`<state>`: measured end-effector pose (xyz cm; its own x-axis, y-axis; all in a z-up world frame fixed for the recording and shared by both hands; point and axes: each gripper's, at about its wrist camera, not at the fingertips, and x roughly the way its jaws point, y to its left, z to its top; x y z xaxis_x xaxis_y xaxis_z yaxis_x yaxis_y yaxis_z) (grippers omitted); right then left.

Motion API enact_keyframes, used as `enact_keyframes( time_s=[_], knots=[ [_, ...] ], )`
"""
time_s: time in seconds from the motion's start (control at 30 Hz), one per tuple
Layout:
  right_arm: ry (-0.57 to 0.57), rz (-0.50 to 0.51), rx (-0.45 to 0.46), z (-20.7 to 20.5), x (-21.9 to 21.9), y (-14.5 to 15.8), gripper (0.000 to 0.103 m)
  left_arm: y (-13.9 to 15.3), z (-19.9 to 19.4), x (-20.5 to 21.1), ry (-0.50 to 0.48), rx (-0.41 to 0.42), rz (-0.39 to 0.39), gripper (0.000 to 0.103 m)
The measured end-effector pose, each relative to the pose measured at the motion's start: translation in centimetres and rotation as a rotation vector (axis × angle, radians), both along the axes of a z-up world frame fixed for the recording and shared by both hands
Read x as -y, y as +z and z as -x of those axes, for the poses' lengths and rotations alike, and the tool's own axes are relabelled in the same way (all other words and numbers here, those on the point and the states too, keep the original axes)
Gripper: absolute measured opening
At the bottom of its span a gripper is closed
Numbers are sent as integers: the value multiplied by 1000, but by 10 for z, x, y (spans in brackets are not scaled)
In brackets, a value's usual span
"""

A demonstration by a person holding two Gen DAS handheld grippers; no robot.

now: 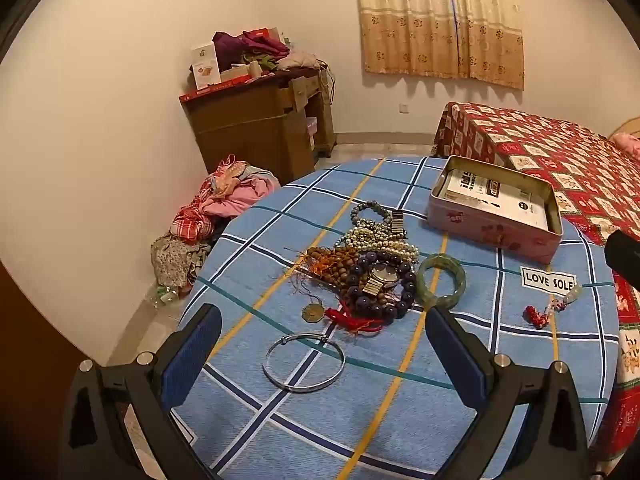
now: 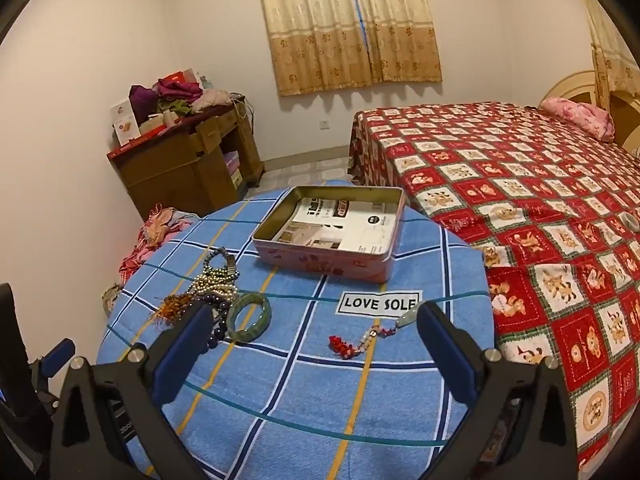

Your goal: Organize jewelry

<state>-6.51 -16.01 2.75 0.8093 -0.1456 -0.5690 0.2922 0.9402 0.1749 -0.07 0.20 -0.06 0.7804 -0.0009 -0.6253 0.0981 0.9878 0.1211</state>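
Blue plaid cloth [image 1: 400, 400] — jewelry heap [image 1: 372, 264] untouched, tin [image 2: 332, 236] bare; both tongs, left gripper [image 1: 320, 344] and right gripper [image 2: 310, 344], gape empty — first pick pending, likely the silver bangle [image 1: 304, 362].

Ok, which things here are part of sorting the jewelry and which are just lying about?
For the job: silver bangle, green bangle, tangled bead pile, red charm, open tin.

Lying about: clothes heap, cluttered dresser, bed, curtain.

surface: round table under blue plaid cloth [image 1: 400, 420] | 12 o'clock: open pink tin [image 2: 320, 260] | 9 o'clock: tangled heap of bead bracelets and a watch [image 1: 372, 268], green bangle [image 1: 440, 280] touching its edge | 3 o'clock: red-tasselled charm [image 2: 360, 340] | 7 o'clock: silver bangle [image 1: 304, 364], apart from heap
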Motion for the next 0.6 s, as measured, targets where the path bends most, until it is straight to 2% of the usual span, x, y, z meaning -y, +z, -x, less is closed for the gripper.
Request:
enact_keyframes(
  time_s=[0.6],
  knots=[
    [-4, -21, -14, -1, 2, -4, 103, -1, 1, -2, 11, -7, 4, 102]
  ],
)
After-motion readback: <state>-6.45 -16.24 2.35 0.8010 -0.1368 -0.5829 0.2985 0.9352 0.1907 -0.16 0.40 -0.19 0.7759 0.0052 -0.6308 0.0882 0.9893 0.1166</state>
